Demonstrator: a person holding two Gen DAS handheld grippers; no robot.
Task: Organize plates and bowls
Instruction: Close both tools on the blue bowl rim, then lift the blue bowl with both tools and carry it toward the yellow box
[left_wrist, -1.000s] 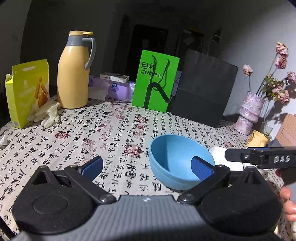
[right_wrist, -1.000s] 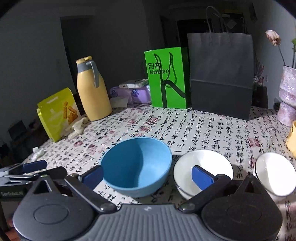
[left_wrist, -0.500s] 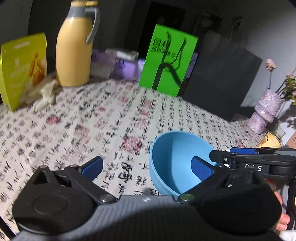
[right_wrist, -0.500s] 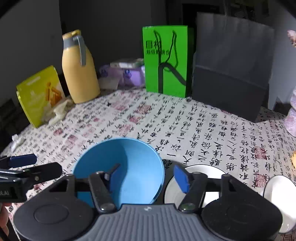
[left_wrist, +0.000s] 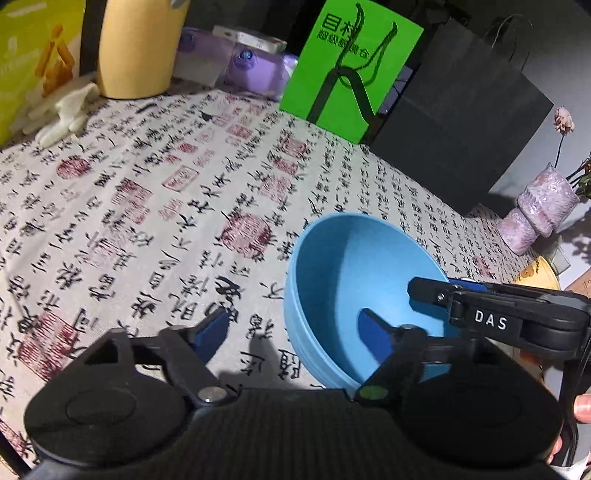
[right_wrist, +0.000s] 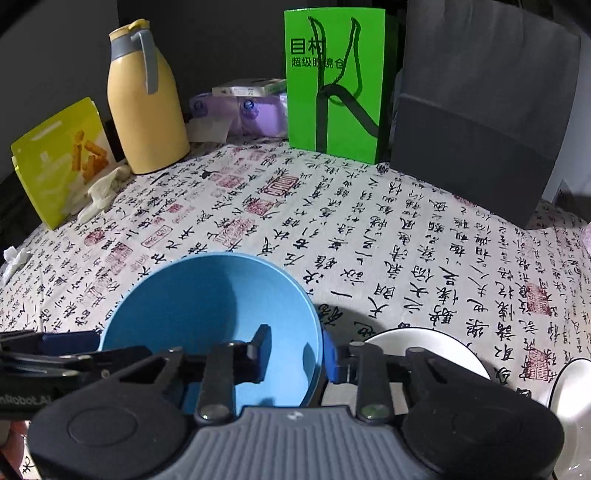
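Note:
A blue bowl (right_wrist: 207, 306) sits on the printed tablecloth; it also shows in the left wrist view (left_wrist: 354, 280). My right gripper (right_wrist: 295, 354) straddles the bowl's right rim, one finger inside and one outside, closing on it; a small gap may remain. My left gripper (left_wrist: 295, 332) is open, its right finger over the bowl's near-left rim and its left finger over the cloth. A white bowl (right_wrist: 424, 350) lies just right of the blue bowl. Another white dish (right_wrist: 572, 391) is at the far right edge.
At the back stand a yellow thermos (right_wrist: 144, 107), a green bag (right_wrist: 332, 85), a black paper bag (right_wrist: 480, 110) and purple packs (right_wrist: 251, 110). A yellow snack box (right_wrist: 59, 158) and a white glove (right_wrist: 99, 192) lie left. A pink vase (left_wrist: 539, 210) stands right.
My right gripper has moved left onto the blue bowl's right rim and closed from wide open to narrow. My left gripper has tilted down and come closer to the bowl.

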